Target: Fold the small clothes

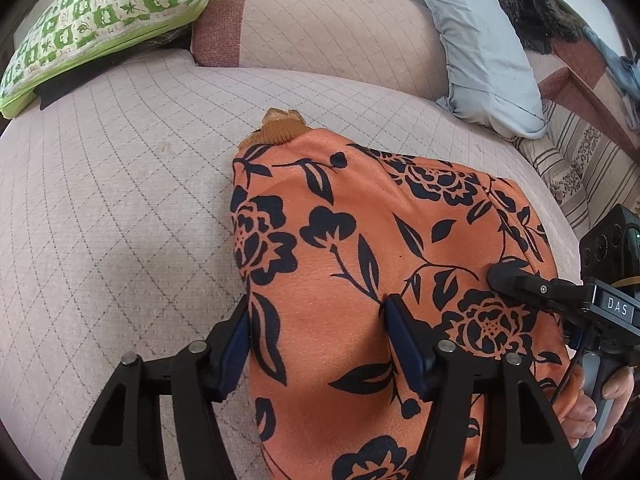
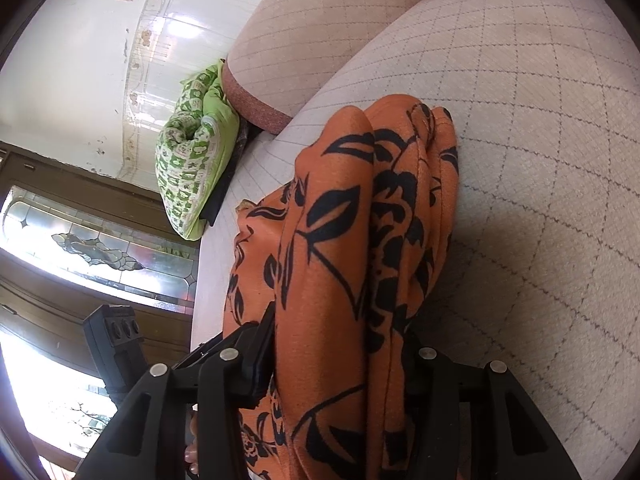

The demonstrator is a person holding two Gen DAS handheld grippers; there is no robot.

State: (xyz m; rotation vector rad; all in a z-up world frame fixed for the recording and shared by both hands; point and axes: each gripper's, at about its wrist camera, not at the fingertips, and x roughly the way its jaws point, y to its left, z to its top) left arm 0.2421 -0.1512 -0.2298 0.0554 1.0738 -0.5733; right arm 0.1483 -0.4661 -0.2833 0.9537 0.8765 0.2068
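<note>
An orange garment with a black floral print [image 1: 360, 240] lies folded on the quilted beige sofa seat [image 1: 120, 200], its ribbed collar at the far end. My left gripper [image 1: 316, 320] has its jaws wide apart, with the garment's left part between the fingers. In the right wrist view the garment [image 2: 344, 240] is bunched in thick folds between the jaws of my right gripper [image 2: 340, 340], which grips it. The right gripper's finger [image 1: 516, 276] shows at the garment's right edge in the left wrist view.
A green checked pillow [image 1: 100, 20] lies at the far left of the seat, next to the backrest cushion [image 1: 320, 20]. A grey pillow [image 1: 488, 48] leans at the far right. A striped cloth [image 1: 580, 168] covers the right end.
</note>
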